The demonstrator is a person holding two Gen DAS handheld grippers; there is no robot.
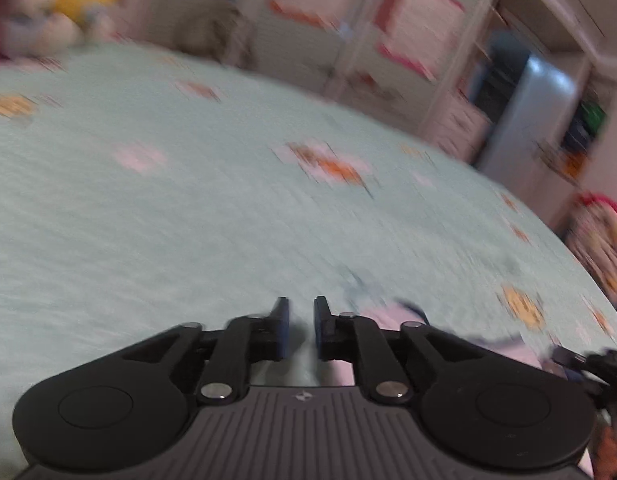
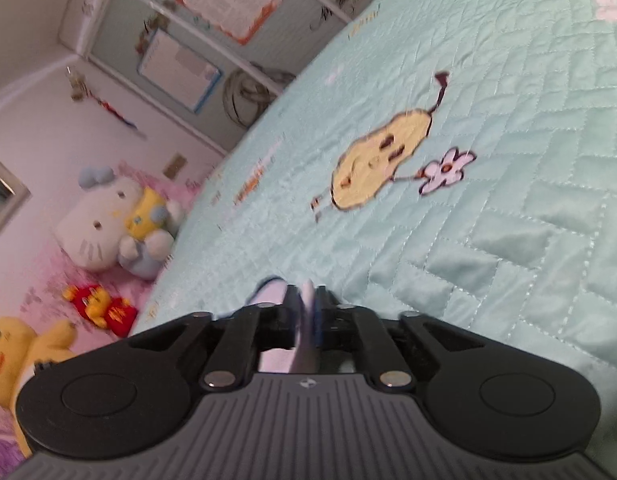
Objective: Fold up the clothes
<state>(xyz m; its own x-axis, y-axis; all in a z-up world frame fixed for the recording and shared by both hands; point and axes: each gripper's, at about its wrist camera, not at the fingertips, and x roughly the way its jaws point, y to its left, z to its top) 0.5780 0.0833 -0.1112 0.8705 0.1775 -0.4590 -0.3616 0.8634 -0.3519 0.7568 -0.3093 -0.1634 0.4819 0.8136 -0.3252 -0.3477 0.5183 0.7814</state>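
Observation:
A pale lilac garment with dark blue trim [image 2: 268,296] lies on the mint quilted bedspread [image 2: 508,160]. In the right wrist view my right gripper [image 2: 306,294] is shut on a fold of this cloth, which stands up between the pads. In the blurred left wrist view the same garment [image 1: 388,316] lies just right of my left gripper [image 1: 300,304]. The left jaws stand a narrow gap apart with only bedspread [image 1: 188,220] showing between them. A black piece of the right gripper [image 1: 604,364] shows at the right edge.
Plush toys sit by the pillows: a white cat [image 2: 104,224], a yellow bear [image 2: 8,352] and a small red-and-yellow toy [image 2: 100,308]. A wardrobe with papers stuck on its doors [image 1: 408,40] stands past the bed's far edge. The quilt carries cartoon prints [image 2: 380,164].

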